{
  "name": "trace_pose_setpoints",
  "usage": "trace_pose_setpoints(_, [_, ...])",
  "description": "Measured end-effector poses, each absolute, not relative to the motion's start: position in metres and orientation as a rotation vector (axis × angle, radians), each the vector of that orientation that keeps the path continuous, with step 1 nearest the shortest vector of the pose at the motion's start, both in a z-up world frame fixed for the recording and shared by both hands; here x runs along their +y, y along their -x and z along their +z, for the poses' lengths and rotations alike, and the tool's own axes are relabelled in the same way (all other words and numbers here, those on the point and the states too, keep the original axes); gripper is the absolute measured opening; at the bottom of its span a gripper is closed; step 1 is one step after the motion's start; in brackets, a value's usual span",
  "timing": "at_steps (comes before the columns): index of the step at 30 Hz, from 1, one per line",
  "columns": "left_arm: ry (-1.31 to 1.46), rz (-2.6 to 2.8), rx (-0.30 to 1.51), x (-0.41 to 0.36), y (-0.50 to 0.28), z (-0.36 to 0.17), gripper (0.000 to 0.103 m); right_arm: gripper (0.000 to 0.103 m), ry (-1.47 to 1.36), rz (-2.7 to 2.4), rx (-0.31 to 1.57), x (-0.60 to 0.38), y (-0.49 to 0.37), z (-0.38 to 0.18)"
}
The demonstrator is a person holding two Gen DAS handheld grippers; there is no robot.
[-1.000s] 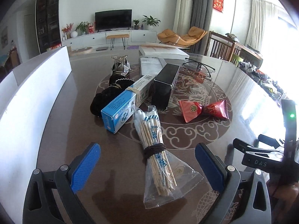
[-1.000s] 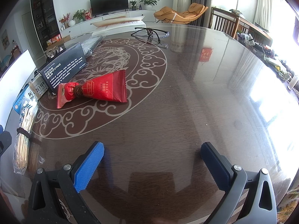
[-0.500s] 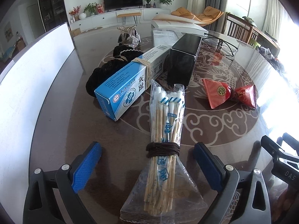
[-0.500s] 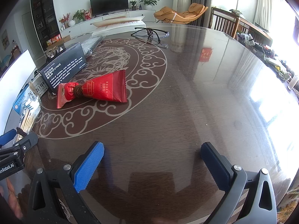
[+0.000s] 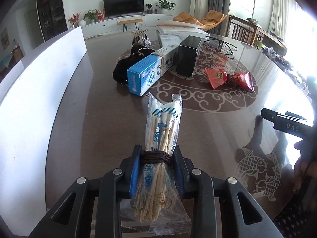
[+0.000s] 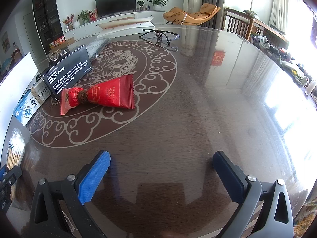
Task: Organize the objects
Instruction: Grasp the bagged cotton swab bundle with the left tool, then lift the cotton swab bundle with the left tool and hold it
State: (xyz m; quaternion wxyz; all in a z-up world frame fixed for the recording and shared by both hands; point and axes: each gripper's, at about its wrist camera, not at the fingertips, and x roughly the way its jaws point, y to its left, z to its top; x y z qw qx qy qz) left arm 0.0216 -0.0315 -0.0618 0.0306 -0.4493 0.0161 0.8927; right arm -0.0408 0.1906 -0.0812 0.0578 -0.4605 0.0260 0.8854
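Note:
My left gripper (image 5: 157, 156) is shut on a clear bag of cotton swabs (image 5: 162, 123), clamped at its brown tie band; the bag also shows at the left edge of the right wrist view (image 6: 14, 150). Beyond it lie a blue and white box (image 5: 147, 73), a black box (image 5: 187, 56), a black scrunchie (image 5: 126, 63) and a red snack packet (image 5: 229, 78). My right gripper (image 6: 161, 170) is open and empty above bare table, with the red packet (image 6: 103, 95) ahead to its left. Its body shows at the right of the left wrist view (image 5: 287, 124).
A white board (image 5: 39, 91) stands along the table's left edge. Glasses (image 6: 160, 34), a book (image 5: 182, 26) and a glass ornament (image 5: 139, 37) lie at the far side. The dark round table (image 6: 208, 109) extends to the right.
My left gripper moved forward over the swab bag and closed on its tied middle. The right gripper has not moved.

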Motion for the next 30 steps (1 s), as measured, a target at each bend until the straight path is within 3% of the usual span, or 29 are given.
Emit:
trace_pose_setpoints(10, [1.417, 2.867, -0.034, -0.076, 0.009, -0.064, 0.034, 0.103, 1.396, 2.684, 0.079, 0.19, 0.041, -0.081])
trace_pose_setpoints(12, [1.43, 2.874, -0.027, -0.078, 0.014, -0.066, 0.049, 0.103, 1.396, 2.684, 0.079, 0.19, 0.041, -0.081])
trace_pose_setpoints(14, [1.463, 2.884, -0.05, -0.084, 0.02, -0.069, 0.08, 0.103, 1.396, 2.684, 0.078, 0.19, 0.041, -0.081])
trace_pose_setpoints(17, [1.478, 2.888, -0.069, -0.092, 0.025, -0.072, 0.094, 0.103, 1.395, 2.684, 0.078, 0.19, 0.041, -0.081])
trace_pose_setpoints(22, [1.487, 2.859, -0.053, -0.089, 0.03, -0.075, 0.103, 0.103, 1.395, 2.684, 0.078, 0.19, 0.041, -0.081])
trace_pose_setpoints(30, [1.478, 2.856, -0.053, -0.087, 0.035, -0.074, 0.103, 0.103, 1.395, 2.684, 0.078, 0.19, 0.041, -0.081])
